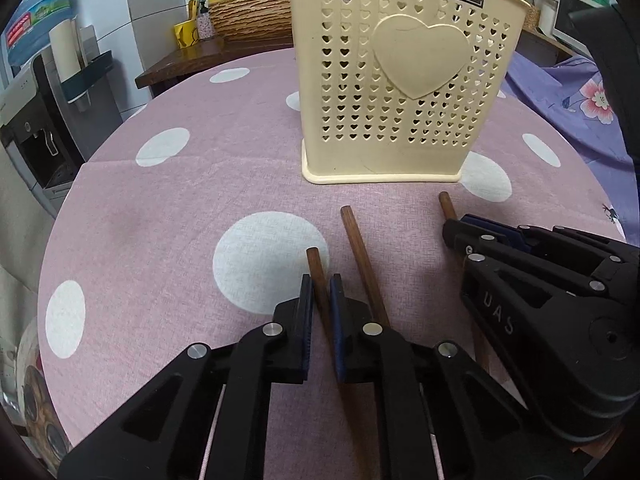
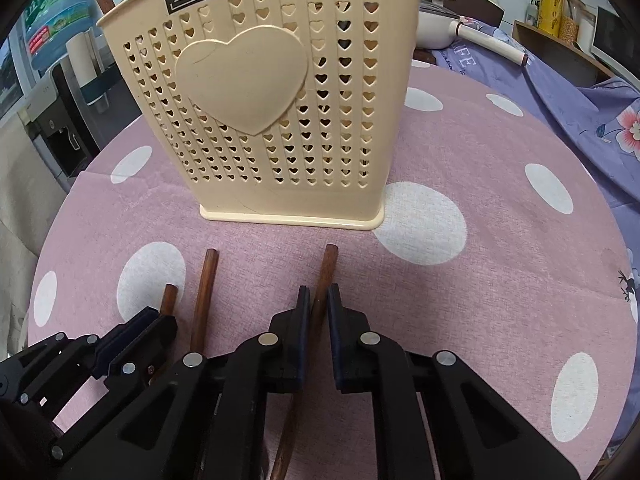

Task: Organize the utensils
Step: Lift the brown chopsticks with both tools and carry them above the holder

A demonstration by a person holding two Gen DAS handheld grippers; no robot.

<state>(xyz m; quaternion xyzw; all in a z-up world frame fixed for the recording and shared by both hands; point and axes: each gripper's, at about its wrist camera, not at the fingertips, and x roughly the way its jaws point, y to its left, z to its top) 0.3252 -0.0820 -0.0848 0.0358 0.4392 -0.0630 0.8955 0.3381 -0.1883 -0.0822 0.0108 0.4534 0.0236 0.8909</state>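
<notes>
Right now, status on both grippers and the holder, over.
Left gripper shut on leftmost wooden stick. Right gripper shut on rightmost wooden stick. Middle stick lies loose between them. Cream utensil holder upright ahead, path unobstructed.

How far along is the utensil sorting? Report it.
Done: nothing I can confirm inside the cream holder. In hand: left gripper looks closed on the left stick, right gripper on the right stick, both low over the tablecloth. Left: get those into the holder, then the middle stick lying free.
</notes>
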